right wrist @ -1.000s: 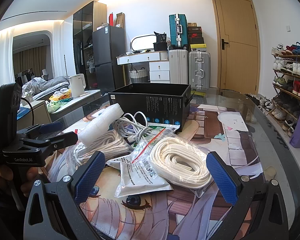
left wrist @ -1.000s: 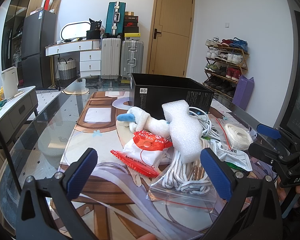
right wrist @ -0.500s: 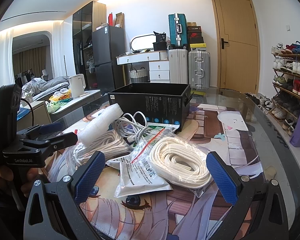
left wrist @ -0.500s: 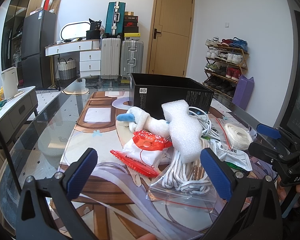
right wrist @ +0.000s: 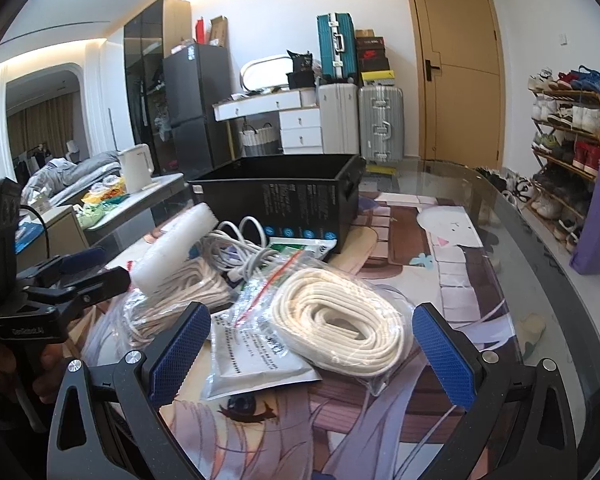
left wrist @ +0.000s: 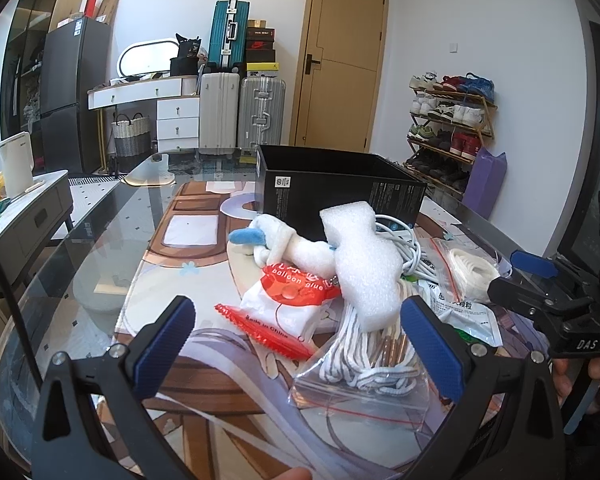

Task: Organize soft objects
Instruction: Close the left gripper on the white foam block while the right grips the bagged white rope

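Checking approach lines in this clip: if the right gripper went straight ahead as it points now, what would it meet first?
Most likely the bagged coil of white rope, which lies centred between the open jaws of the right gripper. Behind it stands the black box. Depth is uncertain; the printed pouch may be nearer.

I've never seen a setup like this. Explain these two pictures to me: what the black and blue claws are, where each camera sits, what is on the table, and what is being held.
There is no robot. A person holds a hand-operated two-finger clamp in each hand, and a wide-angle camera on each looks forward along its blue-padded fingers. One picture comes from the left gripper, the other from the right gripper. Both are open and hold nothing.

On the glass table lie a white foam piece, a plush toy, a red and white packet, a bagged striped cord, white cables, a bagged rope coil and a printed pouch. Behind them stands an open black box.
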{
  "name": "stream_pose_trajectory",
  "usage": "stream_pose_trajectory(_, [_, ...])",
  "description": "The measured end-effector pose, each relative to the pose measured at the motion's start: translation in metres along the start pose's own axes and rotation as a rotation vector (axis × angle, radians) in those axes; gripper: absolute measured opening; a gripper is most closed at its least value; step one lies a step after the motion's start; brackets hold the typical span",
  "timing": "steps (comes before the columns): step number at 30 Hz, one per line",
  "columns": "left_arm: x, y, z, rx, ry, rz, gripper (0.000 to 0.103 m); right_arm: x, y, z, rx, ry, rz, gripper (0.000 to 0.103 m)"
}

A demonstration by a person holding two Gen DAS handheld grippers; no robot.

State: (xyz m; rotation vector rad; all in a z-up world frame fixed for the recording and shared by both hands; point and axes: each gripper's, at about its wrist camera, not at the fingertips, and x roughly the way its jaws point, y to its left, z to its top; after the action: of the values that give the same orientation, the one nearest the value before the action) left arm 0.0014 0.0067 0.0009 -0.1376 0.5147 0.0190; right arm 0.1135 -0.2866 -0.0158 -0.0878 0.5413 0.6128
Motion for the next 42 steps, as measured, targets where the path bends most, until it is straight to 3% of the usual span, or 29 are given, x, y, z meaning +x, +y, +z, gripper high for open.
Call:
stream_pose_trajectory(24, [0.025,-0.028,0.026,0.054,0.063,-0.037,0.103,0.033,-0.014,0.013,0.093,0.185,0.022,0.103])
stream_pose_trajectory(33, [0.034,-0.035,0.031,0.067,0.092,-0.039,0.101,0.047,-0.010,0.016,0.078,0.236,-0.011,0.103])
stream_pose_trajectory(42, [0.042,-0.042,0.027,0.113,0.152,-0.066,0.058,0.060,-0.011,0.015,0.090,0.291,-0.025,0.102])
